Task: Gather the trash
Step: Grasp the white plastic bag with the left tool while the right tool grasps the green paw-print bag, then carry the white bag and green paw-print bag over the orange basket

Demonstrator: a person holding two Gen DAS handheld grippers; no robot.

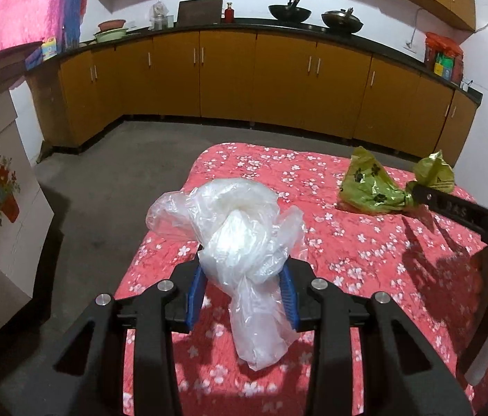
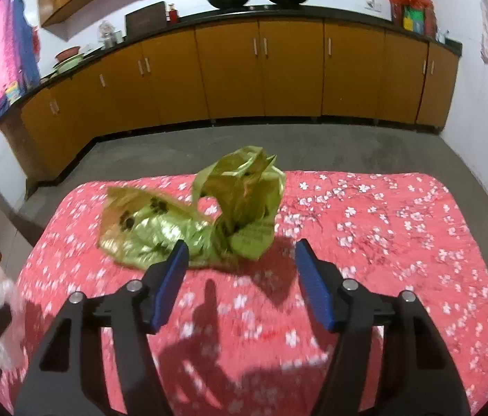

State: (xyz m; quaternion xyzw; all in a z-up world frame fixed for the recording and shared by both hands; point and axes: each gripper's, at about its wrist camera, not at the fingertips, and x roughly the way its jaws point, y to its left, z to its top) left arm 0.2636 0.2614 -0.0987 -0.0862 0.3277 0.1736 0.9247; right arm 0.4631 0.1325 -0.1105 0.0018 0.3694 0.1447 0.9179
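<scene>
Red, white-blossom-printed cloth-covered surface carries the trash | crumpled clear plastic bag: pinched between blue pads of left claw, hanging over surface's near-left part | crumpled yellow-green plastic bag: lying on surface, far side | right claw: spread, pads either side of green bag's near end, no contact visible.

Black grippers, blue pads, silver screws

Here's the left gripper: matte black angular arms with triangular cut-outs, ribbed blue pads on the fingers and round silver screws at the joints. The right gripper is the same build, same blue pads; seen from the side, its black arm carries pale lettering and its black body a small green light.
</scene>
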